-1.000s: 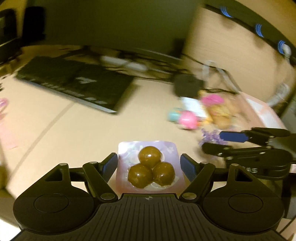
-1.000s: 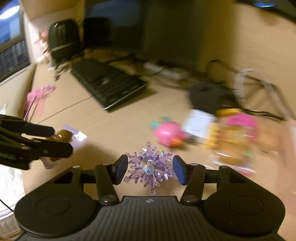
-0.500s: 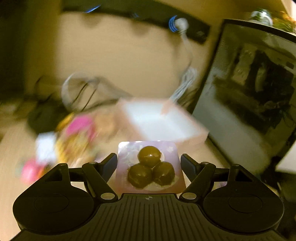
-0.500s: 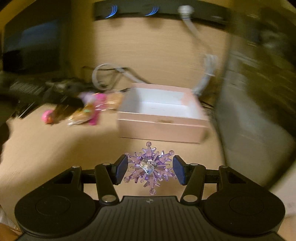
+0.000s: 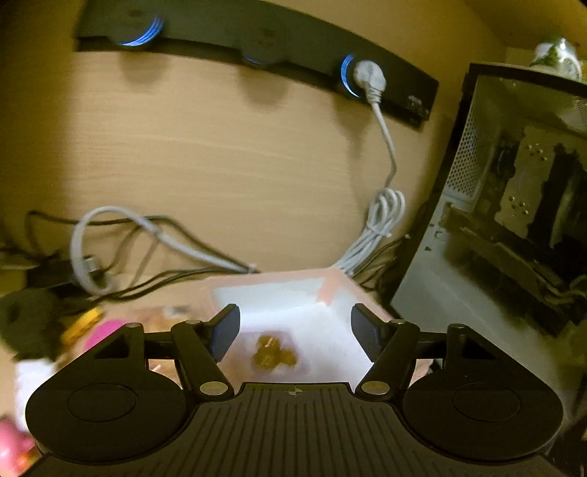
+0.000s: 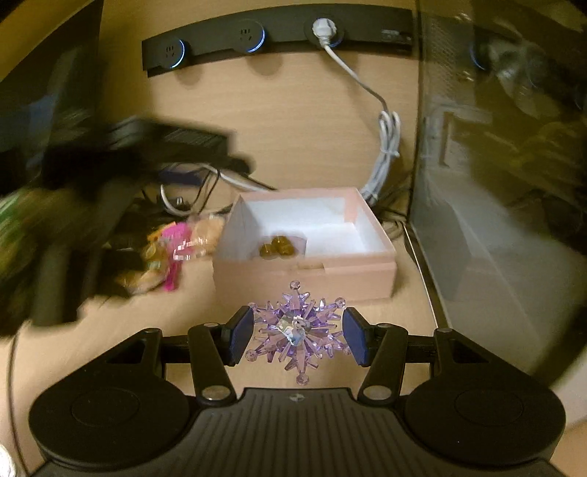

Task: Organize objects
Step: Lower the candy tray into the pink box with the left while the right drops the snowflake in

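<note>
Left gripper is over the pink box, jaws apart and closing with nothing pressed between the pads; the tray of brown balls lies below in the box, blurred, touching neither pad. In the right wrist view that tray sits on the white box floor at the box's 9 o'clock side, near the front wall.

Right gripper is clamped at medium width on the purple snowflake ornament, pads touching its spikes at 3 and 9 o'clock. The ornament is short of the pink box, which lies at 12 o'clock from it on the desk.

Pile of pink and yellow toys just beside the box at its 9 o'clock. Computer case stands at the box's 3 o'clock. Black power strip on the wall at 12 o'clock, with a white cable hanging down behind the box. A dark blurred shape at 9 o'clock in the right wrist view; can't tell what it is.
</note>
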Action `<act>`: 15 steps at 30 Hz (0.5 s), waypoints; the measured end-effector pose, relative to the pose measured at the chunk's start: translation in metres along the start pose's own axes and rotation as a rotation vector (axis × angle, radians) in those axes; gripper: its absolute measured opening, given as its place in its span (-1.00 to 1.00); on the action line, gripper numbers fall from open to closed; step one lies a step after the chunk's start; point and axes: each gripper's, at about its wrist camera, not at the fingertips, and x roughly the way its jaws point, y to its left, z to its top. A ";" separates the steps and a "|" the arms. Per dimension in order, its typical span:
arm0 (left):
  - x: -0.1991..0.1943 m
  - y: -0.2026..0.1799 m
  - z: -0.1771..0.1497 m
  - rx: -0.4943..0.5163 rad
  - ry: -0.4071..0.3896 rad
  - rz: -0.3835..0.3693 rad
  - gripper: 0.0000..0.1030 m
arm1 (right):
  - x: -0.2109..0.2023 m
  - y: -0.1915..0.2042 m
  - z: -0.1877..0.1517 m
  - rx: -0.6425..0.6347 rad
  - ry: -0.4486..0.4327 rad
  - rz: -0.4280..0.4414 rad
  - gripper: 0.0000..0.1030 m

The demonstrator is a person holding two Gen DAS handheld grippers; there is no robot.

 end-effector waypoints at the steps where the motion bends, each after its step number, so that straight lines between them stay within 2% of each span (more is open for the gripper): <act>1: -0.011 0.006 -0.006 -0.003 -0.006 0.019 0.41 | 0.006 0.002 0.008 -0.008 -0.016 -0.001 0.04; 5: -0.046 0.030 -0.038 -0.045 0.006 0.122 0.41 | 0.034 0.006 0.054 0.024 -0.116 0.004 0.06; 7: -0.058 0.043 -0.052 -0.071 0.034 0.176 0.40 | 0.049 0.010 0.075 0.050 -0.155 0.005 0.39; 8: -0.063 0.049 -0.056 -0.079 0.049 0.198 0.40 | 0.057 0.014 0.081 0.041 -0.153 0.001 0.63; 11: -0.084 0.072 -0.070 -0.093 0.085 0.258 0.40 | 0.068 0.026 0.076 -0.002 -0.115 0.014 0.71; 15: -0.109 0.107 -0.086 -0.171 0.109 0.320 0.39 | 0.080 0.043 0.041 -0.050 0.005 0.065 0.81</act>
